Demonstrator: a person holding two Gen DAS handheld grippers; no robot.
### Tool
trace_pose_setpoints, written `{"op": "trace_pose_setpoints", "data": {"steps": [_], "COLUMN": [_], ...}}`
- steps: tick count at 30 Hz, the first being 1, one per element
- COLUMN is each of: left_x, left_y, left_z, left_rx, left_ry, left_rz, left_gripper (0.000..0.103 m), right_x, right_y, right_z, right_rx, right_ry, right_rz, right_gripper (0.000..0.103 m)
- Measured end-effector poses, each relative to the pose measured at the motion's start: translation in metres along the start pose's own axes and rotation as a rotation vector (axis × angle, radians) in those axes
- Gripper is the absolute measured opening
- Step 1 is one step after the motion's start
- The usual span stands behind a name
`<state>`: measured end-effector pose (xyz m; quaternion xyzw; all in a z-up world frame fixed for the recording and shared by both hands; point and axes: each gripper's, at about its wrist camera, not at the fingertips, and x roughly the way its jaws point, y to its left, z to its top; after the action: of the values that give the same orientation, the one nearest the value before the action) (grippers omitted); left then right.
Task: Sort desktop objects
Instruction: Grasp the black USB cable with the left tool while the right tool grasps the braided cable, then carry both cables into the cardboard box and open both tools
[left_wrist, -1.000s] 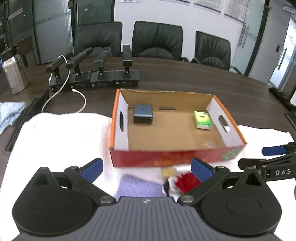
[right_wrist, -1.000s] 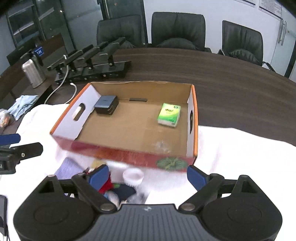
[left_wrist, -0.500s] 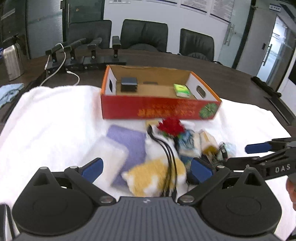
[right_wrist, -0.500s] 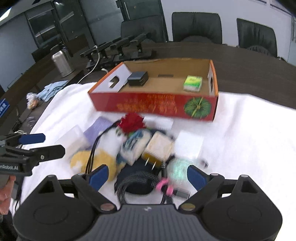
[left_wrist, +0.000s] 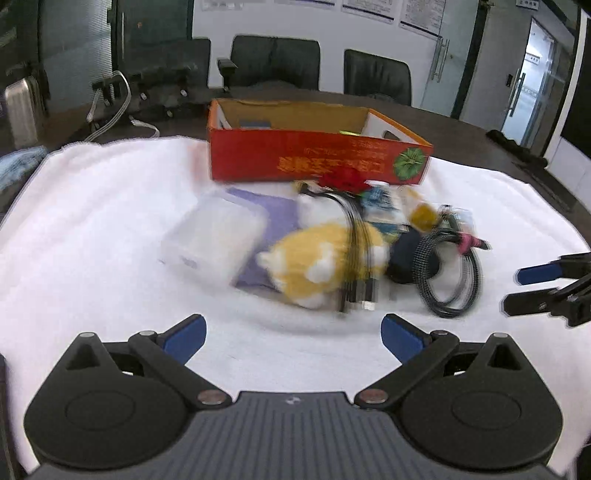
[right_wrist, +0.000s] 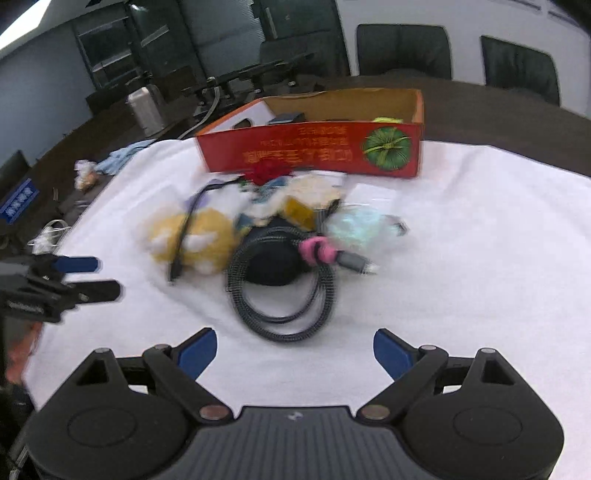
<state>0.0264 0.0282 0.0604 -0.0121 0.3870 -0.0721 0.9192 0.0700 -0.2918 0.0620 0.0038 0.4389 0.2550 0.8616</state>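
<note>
Black chairs (left_wrist: 275, 61) line the far side of a dark table (left_wrist: 461, 129), with glass doors (left_wrist: 535, 74) beyond.

Open white cloth (left_wrist: 92, 206) on the near side of the pile and to its left: free room for either gripper. Likewise bare cloth at the right in the right wrist view, beyond the coiled braided cable (right_wrist: 282, 291). Ahead, a tight heap: clear plastic case (left_wrist: 212, 236) over a purple pad (left_wrist: 275, 218), yellow plush toy (left_wrist: 321, 262) draped with black cables (left_wrist: 356, 254), and small items packed together just behind, no gap between them. Farther back, red cardboard box (left_wrist: 314, 158) walling off the far side, open on top. Left gripper (left_wrist: 291, 334) and right gripper (right_wrist: 295, 350) both spread wide, nothing between the fingers, near each other but apart.
</note>
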Motion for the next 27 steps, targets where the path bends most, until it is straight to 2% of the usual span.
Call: {"op": "trace_pose_setpoints", "data": {"steps": [2, 4, 8, 11, 12, 13, 14, 16, 17, 18, 20, 21, 22, 24, 27], "left_x": [0.005, 0.01, 0.017, 0.028, 0.033, 0.038, 0.043, 0.058, 0.065, 0.072, 0.076, 0.075, 0.073, 0.063, 0.043], "left_y": [0.008, 0.015, 0.004, -0.019, -0.023, -0.026, -0.028, -0.027, -0.026, -0.026, -0.023, -0.023, -0.021, -0.014, -0.013], "left_z": [0.002, 0.004, 0.013, 0.028, 0.033, 0.041, 0.047, 0.062, 0.068, 0.073, 0.077, 0.077, 0.078, 0.08, 0.083], "left_rx": [-0.002, -0.02, -0.012, 0.062, 0.072, 0.068, 0.057, 0.023, 0.007, -0.008, -0.026, -0.025, -0.026, -0.055, -0.038], "left_ry": [0.0, 0.002, -0.057, -0.095, -0.098, -0.097, -0.088, -0.046, -0.018, 0.016, 0.033, 0.031, 0.028, 0.011, -0.05], "left_rz": [0.031, 0.029, -0.061, -0.078, -0.074, -0.075, -0.083, -0.114, -0.13, -0.141, -0.177, -0.176, -0.177, -0.217, -0.205], "left_gripper": [0.103, 0.103, 0.103, 0.103, 0.1, 0.094, 0.09, 0.071, 0.047, 0.027, 0.018, 0.011, 0.008, 0.006, 0.005], "right_x": [0.002, 0.006, 0.022, 0.04, 0.044, 0.049, 0.052, 0.053, 0.051, 0.047, 0.035, 0.029, 0.022, 0.011, -0.007], "right_y": [-0.009, -0.013, -0.012, -0.012, -0.013, -0.014, -0.014, -0.013, -0.012, -0.01, -0.005, -0.003, 0.0, 0.003, 0.011], "right_z": [-0.001, -0.001, 0.002, 0.008, 0.009, 0.01, 0.01, 0.008, 0.007, 0.005, 0.0, -0.003, -0.006, -0.008, -0.008], "right_rx": [0.018, 0.031, 0.053, 0.066, 0.082, 0.099, 0.105, 0.097, 0.086, 0.07, 0.026, 0.007, -0.016, -0.041, -0.086], "right_ry": [-0.016, -0.026, -0.07, -0.095, -0.1, -0.097, -0.092, -0.102, -0.109, -0.12, -0.144, -0.154, -0.164, -0.178, -0.206], "right_rz": [0.004, 0.031, 0.056, 0.035, 0.031, 0.034, 0.03, 0.02, 0.019, 0.017, 0.01, 0.005, 0.001, -0.007, -0.015], "right_gripper": [0.091, 0.089, 0.083, 0.069, 0.055, 0.03, 0.019, 0.016, 0.016, 0.015, 0.013, 0.011, 0.009, 0.006, 0.005]}}
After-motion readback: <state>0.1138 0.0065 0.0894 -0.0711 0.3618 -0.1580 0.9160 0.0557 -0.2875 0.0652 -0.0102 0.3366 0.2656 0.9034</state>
